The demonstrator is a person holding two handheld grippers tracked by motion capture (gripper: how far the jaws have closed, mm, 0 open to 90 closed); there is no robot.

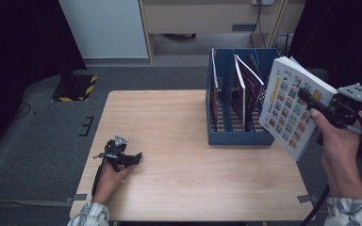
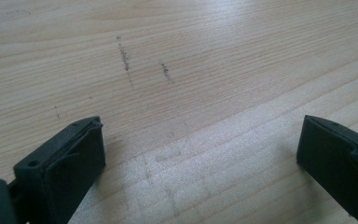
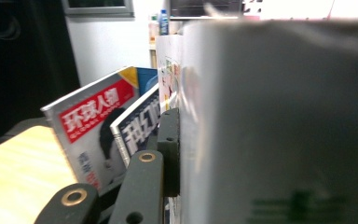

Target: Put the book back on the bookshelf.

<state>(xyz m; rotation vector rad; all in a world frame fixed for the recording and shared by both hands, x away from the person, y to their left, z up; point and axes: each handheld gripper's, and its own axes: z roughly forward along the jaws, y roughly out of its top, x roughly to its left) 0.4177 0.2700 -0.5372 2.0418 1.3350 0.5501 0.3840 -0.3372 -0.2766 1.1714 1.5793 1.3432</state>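
Nearest the person, the left gripper (image 1: 134,158) lay on the wooden table (image 1: 169,141) near its front left corner, the hand (image 1: 109,178) resting behind it. In the left gripper view its 2 jaws stood wide apart over bare wood with nothing between them.

Farther in and to the right, the right gripper (image 1: 306,96) was raised above the table's right edge, with its jaws clamped on a thick white book (image 1: 292,106) whose cover carries a grid of small coloured pictures. The book hung in the air, tilted, just beside the right end of the blue file rack (image 1: 238,136), clear of the table and apparently not touching the rack. In the right gripper view 1 black finger (image 3: 168,149) pressed flat against the book's pale cover (image 3: 279,121); the other was hidden behind the book.

Beyond that, the rack stood at the table's far right, its slots already holding at least 2 magazines (image 1: 245,92) leaning upright; the right gripper view showed one with a red title band (image 3: 91,116) and a darker one beside it (image 3: 137,128).

Judging from this, the book was picked up and carried to the rack, so the lift looked done. What seemed left was to line it up over a free slot, lower it in upright and let go. Which slot was free could not be told for certain.
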